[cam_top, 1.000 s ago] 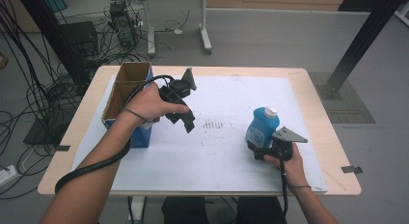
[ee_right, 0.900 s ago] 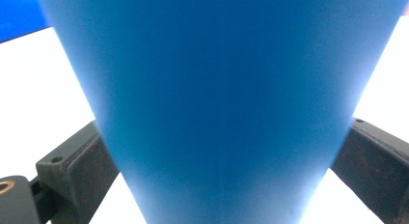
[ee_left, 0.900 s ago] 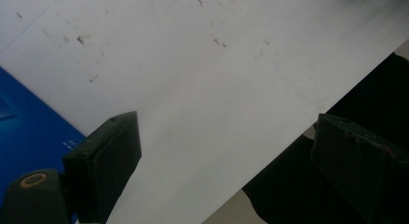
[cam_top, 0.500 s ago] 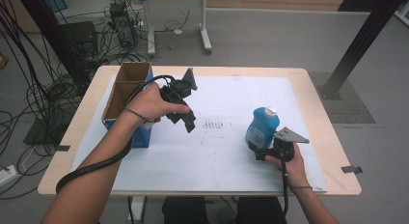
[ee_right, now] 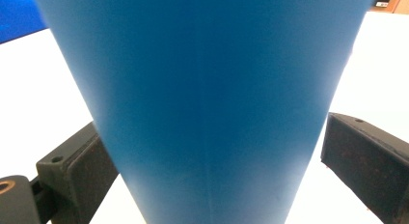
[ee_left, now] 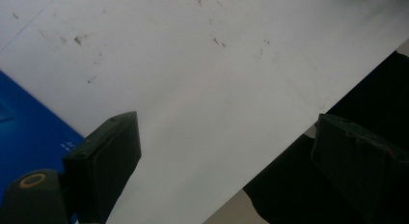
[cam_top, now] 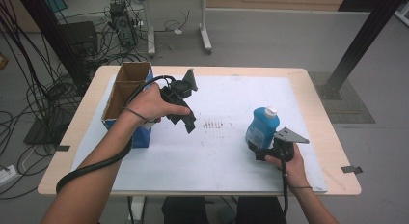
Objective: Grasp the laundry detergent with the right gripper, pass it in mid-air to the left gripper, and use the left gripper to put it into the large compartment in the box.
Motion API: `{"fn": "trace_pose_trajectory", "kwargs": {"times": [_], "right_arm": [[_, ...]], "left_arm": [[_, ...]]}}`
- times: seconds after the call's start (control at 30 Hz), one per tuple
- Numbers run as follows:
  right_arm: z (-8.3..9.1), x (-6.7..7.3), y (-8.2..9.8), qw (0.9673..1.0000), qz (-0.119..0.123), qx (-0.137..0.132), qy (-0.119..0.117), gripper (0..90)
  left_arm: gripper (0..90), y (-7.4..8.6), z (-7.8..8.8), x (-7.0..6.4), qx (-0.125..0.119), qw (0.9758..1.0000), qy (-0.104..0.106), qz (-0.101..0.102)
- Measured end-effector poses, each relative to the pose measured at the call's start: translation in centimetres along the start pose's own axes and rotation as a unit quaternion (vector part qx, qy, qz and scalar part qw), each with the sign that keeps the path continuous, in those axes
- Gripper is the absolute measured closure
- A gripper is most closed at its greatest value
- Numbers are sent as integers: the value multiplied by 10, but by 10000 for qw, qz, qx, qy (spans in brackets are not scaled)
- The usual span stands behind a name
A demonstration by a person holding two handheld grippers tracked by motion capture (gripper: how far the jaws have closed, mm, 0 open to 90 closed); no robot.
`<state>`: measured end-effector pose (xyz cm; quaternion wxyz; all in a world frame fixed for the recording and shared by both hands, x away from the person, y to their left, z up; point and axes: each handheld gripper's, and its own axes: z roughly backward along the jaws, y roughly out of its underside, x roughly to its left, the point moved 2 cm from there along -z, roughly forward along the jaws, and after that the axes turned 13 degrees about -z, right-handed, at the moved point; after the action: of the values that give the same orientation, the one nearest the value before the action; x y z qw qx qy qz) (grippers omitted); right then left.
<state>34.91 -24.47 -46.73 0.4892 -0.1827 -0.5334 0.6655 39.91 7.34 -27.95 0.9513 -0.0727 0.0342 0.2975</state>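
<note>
A blue bottle (cam_top: 263, 125) with a white cap stands upright on the white sheet at the right. My right gripper (cam_top: 256, 150) reaches it low from the near side. In the right gripper view the blue bottle (ee_right: 207, 89) sits between the jaws of my right gripper (ee_right: 212, 147), with both pads against its sides. My left gripper (cam_top: 188, 123) hangs above the sheet's middle left, tilted down, next to the box. My left gripper (ee_left: 226, 127) is open, with only bare sheet between its jaws.
An open cardboard box with blue sides (cam_top: 126, 96) stands at the table's left, close to my left hand. The white sheet (cam_top: 231, 96) covers most of the wooden table (cam_top: 333, 137) and bears faint marks at its middle. Cables and desks lie beyond the far edge.
</note>
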Motion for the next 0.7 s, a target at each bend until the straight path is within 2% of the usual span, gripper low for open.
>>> {"fn": "trace_pose_trajectory", "kwargs": {"times": [0.7], "right_arm": [[0, 0, 0, 10000, -2, 4, -8, 26]], "left_arm": [[106, -1, 0, 0, -7, 10000, 20, -13]]}}
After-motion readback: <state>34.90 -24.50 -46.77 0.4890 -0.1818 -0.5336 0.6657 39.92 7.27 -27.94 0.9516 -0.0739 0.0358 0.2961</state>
